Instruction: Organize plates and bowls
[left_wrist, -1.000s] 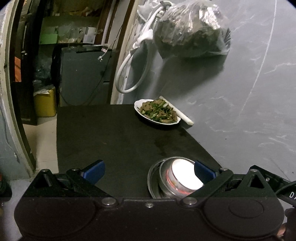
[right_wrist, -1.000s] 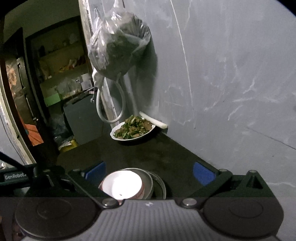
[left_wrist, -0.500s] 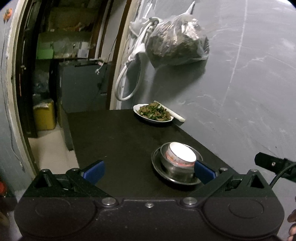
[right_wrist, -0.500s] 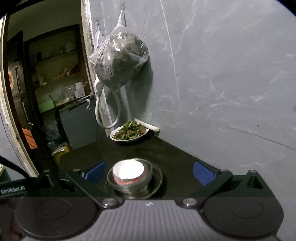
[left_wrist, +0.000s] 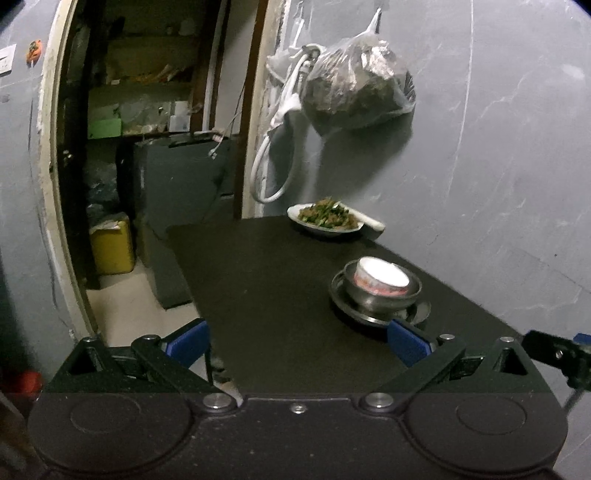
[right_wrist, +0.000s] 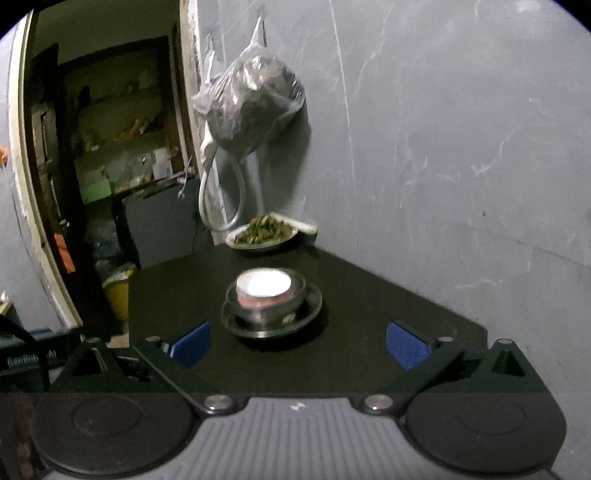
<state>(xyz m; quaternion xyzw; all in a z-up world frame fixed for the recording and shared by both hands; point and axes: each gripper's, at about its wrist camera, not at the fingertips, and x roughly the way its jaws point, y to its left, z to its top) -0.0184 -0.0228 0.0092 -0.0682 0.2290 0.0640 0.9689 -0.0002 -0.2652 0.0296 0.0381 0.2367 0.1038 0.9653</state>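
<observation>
Bowl stack (right_wrist: 270, 295) sits mid-table (right_wrist: 354, 332), wall at 3 o'clock, bare top around. Right gripper (right_wrist: 297, 343) spread, empty, stack at 12; left gripper (left_wrist: 295, 341) spread, stack (left_wrist: 380, 288) at 1.

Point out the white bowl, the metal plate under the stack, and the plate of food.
white bowl (right_wrist: 263, 282), right wrist view, bright inside.
metal plate (right_wrist: 312, 308), right wrist view, right rim.
plate of food (left_wrist: 327, 216), left wrist view, on the food.
</observation>
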